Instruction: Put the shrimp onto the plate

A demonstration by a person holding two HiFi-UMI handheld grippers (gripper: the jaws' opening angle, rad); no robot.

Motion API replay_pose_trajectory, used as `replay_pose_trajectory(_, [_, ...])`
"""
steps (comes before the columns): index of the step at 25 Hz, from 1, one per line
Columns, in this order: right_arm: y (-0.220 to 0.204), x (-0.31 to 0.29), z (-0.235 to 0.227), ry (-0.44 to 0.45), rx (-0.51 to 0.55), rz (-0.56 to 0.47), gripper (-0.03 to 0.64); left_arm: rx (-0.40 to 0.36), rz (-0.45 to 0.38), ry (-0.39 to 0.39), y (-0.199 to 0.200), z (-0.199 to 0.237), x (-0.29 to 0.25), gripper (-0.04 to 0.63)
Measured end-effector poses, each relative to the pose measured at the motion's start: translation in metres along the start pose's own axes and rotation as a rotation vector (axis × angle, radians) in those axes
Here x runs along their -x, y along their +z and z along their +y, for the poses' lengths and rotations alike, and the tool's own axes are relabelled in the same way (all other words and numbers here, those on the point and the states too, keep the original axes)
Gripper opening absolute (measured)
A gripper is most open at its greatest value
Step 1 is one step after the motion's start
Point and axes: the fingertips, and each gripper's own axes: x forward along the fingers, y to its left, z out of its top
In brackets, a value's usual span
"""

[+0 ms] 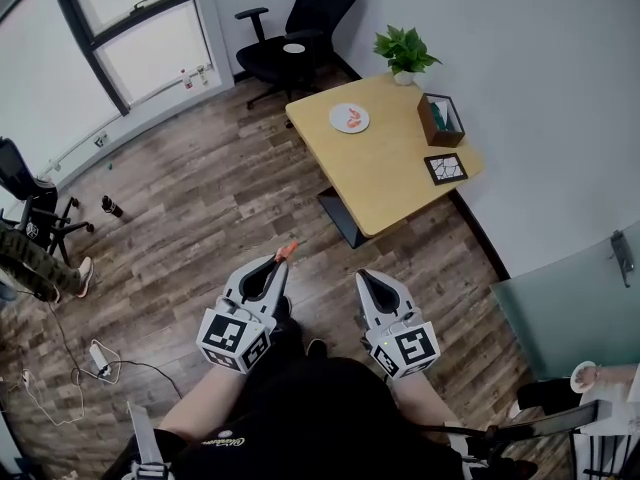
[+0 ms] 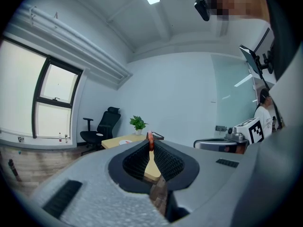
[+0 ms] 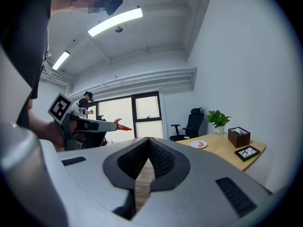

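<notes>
Nearest, low in front of the body and over the wood floor: left gripper clenched on a small orange shrimp, nipped at the very tips, with part of the body poking out beyond the pads. Just beside it, right gripper closed with nothing between the jaws, pointing much the same way. Probably light, soft and a little springy, likely smooth-skinned too, so apt to slip out of a tip pinch or get squashed by a hard one. Best held across the thick middle of the body rather than by the tail, with modest pressure only. No reason to regrip while seated firmly. Farther off, well apart from both grippers: a wooden table. On it, first a dark square tray near the edge, then a brown box, and near that a white plate already carrying something orange, seemingly another shrimp. Beyond those, a potted plant at the table's far corner and a black office chair behind. Judged as the carrying stage, with the whole approach to the table left.
</notes>
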Motion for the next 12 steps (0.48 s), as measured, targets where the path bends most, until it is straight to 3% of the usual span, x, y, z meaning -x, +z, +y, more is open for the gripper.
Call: replay_pose_trajectory(12, [0.002,-0.067,-0.032,0.014,0.019,0.016,0.003,0.029,-0.012,0.025,0.001,0.057,-0.045,0.026])
